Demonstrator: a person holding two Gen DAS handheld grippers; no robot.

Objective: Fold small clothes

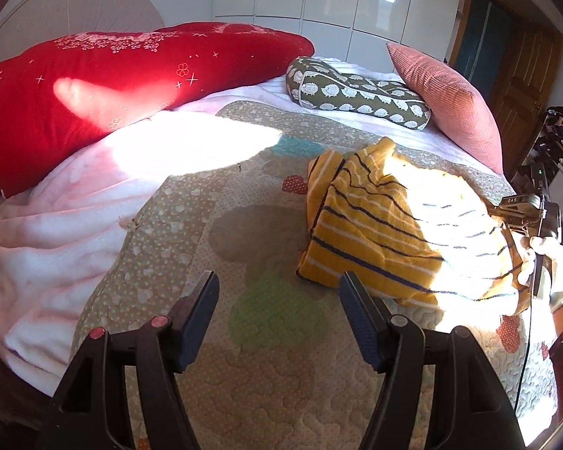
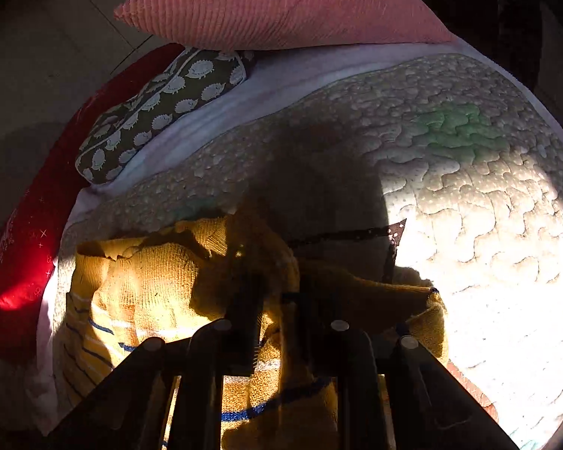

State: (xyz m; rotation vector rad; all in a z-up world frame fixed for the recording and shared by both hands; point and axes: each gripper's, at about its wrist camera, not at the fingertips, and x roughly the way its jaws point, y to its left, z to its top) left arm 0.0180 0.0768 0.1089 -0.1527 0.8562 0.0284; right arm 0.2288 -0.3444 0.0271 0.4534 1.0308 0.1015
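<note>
The yellow striped top (image 1: 386,225) lies bunched on the quilt (image 1: 244,356), near the pink pillow (image 1: 450,101). The right tongs (image 2: 277,296) are pressed together on its edge, low over the cloth. To fold it well, I think the right tongs should lift that edge slowly and keep it flat. The left tongs (image 1: 279,311) are spread wide and hold nothing. They hang over the quilt, just beside the top's near corner, ready to pin it down.

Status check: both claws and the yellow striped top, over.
Left claw open, empty, over the quilt. Right claw shut on yellow striped top, bunched, unfolded. Nothing in the way.
</note>
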